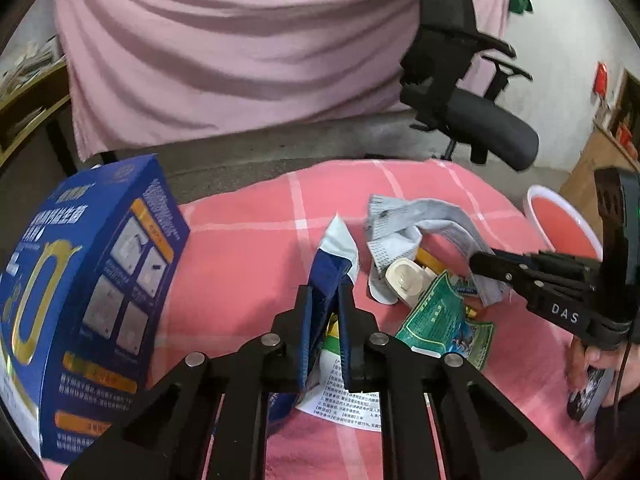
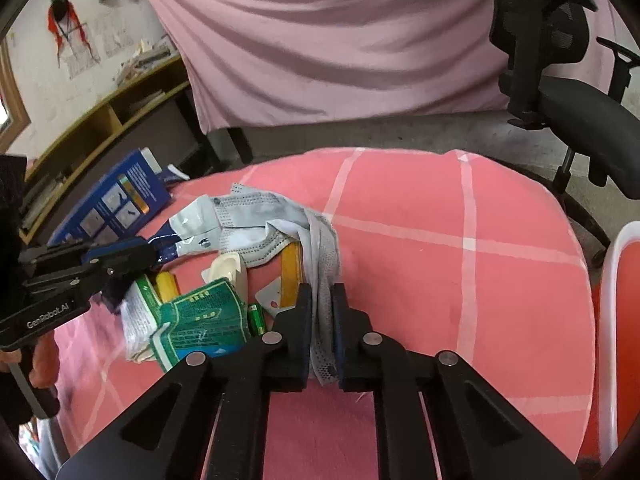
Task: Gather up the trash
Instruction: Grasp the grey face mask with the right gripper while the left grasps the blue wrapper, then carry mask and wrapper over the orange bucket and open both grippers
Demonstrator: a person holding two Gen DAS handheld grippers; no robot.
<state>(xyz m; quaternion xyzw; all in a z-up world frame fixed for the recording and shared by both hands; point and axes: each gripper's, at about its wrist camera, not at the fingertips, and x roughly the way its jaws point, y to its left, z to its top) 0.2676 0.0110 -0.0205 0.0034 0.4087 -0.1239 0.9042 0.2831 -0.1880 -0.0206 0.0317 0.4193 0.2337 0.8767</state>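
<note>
Left fingers [image 1: 325,320]: closing tight on a blue-and-white pouch [image 1: 334,264], its top end sticking up past the tips.
Right fingers [image 2: 322,320]: pinching a grey mask [image 2: 256,216] by its strap end, with barely any gap between them.
Trash: lying in a heap on the pink checked surface [image 2: 440,240] between the two grippers, with a green packet [image 2: 200,320], a cream plastic piece [image 2: 228,268], a small green battery [image 2: 255,318] and a printed leaflet [image 1: 344,396].
Blue box [image 1: 92,296]: standing tilted at the surface's left edge; what it is holding is not visible.
Bin [image 2: 616,320]: sitting beside the surface on the right, white-rimmed with a red inside; its contents are out of view.
Risk, mask: it is draping over the heap, so lifting could be dragging the cream piece or battery off the edge.
Risk, pouch: the grip is sitting low on slick foil, so it could be slipping out on the way to the bin.
Risk, grippers: both are working close over one heap and could be knocking together.
</note>
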